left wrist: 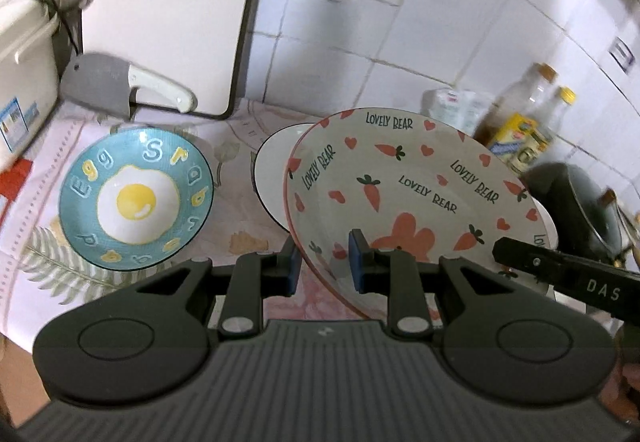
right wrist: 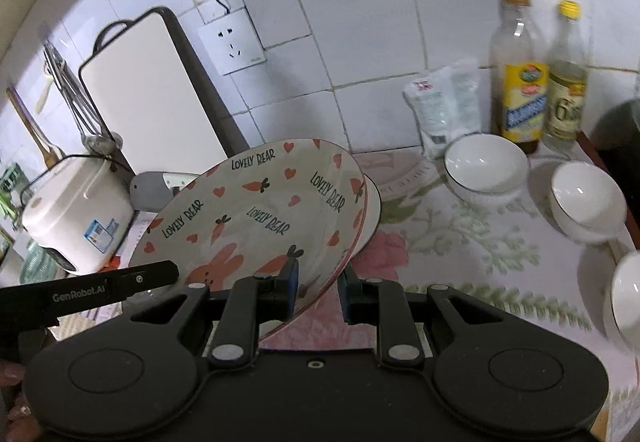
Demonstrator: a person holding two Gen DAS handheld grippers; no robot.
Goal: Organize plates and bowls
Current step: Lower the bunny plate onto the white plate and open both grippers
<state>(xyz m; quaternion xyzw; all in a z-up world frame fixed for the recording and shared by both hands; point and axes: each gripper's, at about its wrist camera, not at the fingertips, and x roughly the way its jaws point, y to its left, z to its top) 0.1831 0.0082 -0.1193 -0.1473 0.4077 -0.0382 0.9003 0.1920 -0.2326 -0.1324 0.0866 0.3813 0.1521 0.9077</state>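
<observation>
Both grippers hold one carrot-and-heart "Lovely Bear" plate (left wrist: 400,185), tilted above the counter. My left gripper (left wrist: 325,262) is shut on its near-left rim. My right gripper (right wrist: 318,292) is shut on its near-right rim in the right wrist view, where the plate (right wrist: 264,209) is seen too. A white plate with a dark rim (left wrist: 276,169) lies just under and behind it, also seen in the right wrist view (right wrist: 372,213). A blue egg-pattern bowl (left wrist: 136,197) sits on the counter to the left. Three white bowls (right wrist: 484,165) (right wrist: 584,201) (right wrist: 628,298) stand at the right.
A white cutting board (left wrist: 168,9) leans on the tiled wall, a cleaver (left wrist: 120,85) at its foot. A white rice cooker (right wrist: 76,213) stands left. Two bottles (right wrist: 524,81) and a plastic bag (right wrist: 444,101) stand at the back right. A dark pot (left wrist: 576,201) is at the right.
</observation>
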